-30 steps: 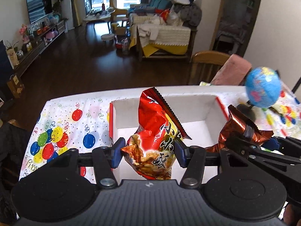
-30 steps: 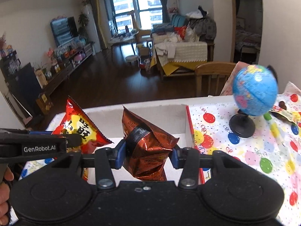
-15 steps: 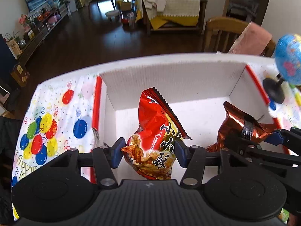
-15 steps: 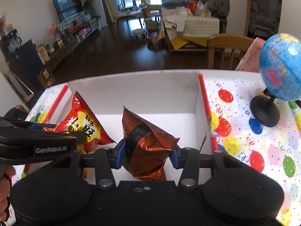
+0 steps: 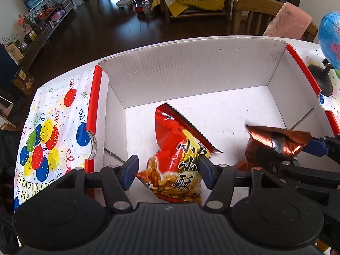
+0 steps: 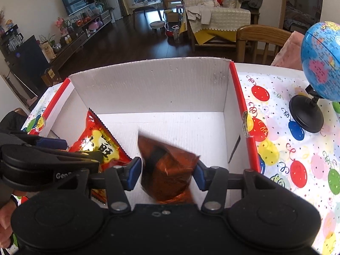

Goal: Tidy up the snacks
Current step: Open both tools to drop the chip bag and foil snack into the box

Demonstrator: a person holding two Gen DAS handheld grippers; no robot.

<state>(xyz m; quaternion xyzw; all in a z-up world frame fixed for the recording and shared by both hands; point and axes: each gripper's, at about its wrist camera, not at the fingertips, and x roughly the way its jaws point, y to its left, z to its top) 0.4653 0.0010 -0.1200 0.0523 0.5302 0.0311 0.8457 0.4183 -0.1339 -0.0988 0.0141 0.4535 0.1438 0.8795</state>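
A white cardboard box [image 5: 191,72] with red rims stands on the balloon tablecloth; it also shows in the right wrist view [image 6: 153,89]. My left gripper [image 5: 167,172] is open inside the box, with a gap on the left side, and the red snack bag [image 5: 178,148] lies between its fingers. My right gripper [image 6: 167,171] is open over the box, and the copper-brown foil snack bag [image 6: 167,170] is blurred between its fingers. The brown bag also shows in the left wrist view [image 5: 274,142], and the red bag in the right wrist view [image 6: 99,140].
A blue globe [image 6: 323,61] on a black stand sits on the table right of the box. A wooden chair [image 6: 259,40] with a pink cloth stands behind the table. The balloon-print tablecloth [image 5: 53,136] lies on both sides of the box.
Both grippers moved forward and down into the box with their bags. Both sets of jaws have widened off the bags; the brown bag is dropping, blurred.
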